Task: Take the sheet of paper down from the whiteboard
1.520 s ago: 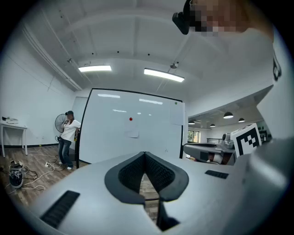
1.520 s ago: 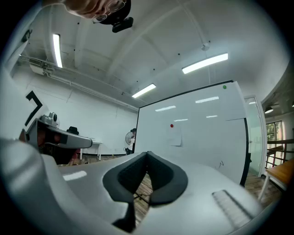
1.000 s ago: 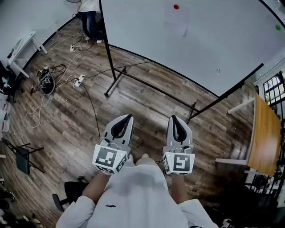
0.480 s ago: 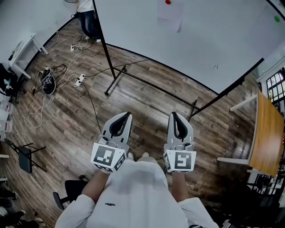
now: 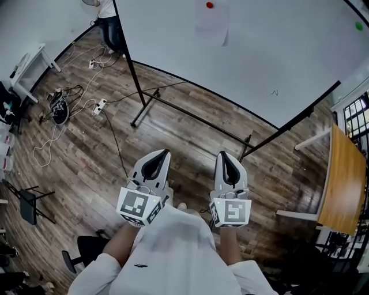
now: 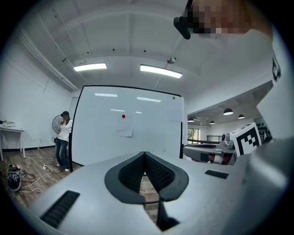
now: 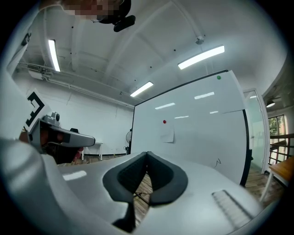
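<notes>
Sheet of paper (image 5: pixel 211 27) on whiteboard (image 5: pixel 288 57)

Glossy whiteboard (image 5: pixel 277 46), matt wood-plank floor (image 5: pixel 86 161)

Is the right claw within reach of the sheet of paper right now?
Probably not: the right claw, shut and empty, sits well short of the whiteboard; only open floor lies before the sheet of paper.

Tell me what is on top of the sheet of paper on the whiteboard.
A red magnet sits on the sheet of paper near its top edge, against the whiteboard. The board surface behind the sheet is covered.
</notes>
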A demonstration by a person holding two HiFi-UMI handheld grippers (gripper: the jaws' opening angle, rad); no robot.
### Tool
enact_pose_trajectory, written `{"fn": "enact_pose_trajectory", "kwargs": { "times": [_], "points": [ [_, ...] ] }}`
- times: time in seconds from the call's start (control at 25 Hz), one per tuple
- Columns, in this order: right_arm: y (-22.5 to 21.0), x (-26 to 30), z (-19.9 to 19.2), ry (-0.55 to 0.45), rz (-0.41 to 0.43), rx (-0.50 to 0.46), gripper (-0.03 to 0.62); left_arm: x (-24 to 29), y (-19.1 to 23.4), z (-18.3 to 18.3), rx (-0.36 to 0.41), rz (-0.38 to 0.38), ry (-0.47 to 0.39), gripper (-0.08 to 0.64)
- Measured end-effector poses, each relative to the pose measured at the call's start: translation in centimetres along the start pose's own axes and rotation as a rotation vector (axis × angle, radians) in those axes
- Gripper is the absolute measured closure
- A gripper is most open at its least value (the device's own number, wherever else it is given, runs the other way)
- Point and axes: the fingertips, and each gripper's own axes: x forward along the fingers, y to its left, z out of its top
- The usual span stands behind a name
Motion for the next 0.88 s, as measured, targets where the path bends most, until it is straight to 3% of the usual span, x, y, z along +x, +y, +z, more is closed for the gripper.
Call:
{"fn": "enact_pose_trajectory", "kwargs": {
  "times": [0.36, 0.68, 0.88],
  "points": [
    [-2.1, 6.1, -0.8, 0.003, 0.0, -0.004, 0.581, 5.9, 3.7, 0.9, 0.007, -0.009, -0.015, 0.554],
    [-4.1, 17.0, -1.2, 0.01, -0.065, 0.0, 0.581, 15.3, 11.8, 2.3, -0.001, -0.051, -0.003, 0.554],
    [-5.8, 23.6, -0.6, 0.021, -0.125, -0.018, 0.581, 21.4, 16.4, 4.1, 0.0, -0.117, 0.007, 0.554]
  ]
}}
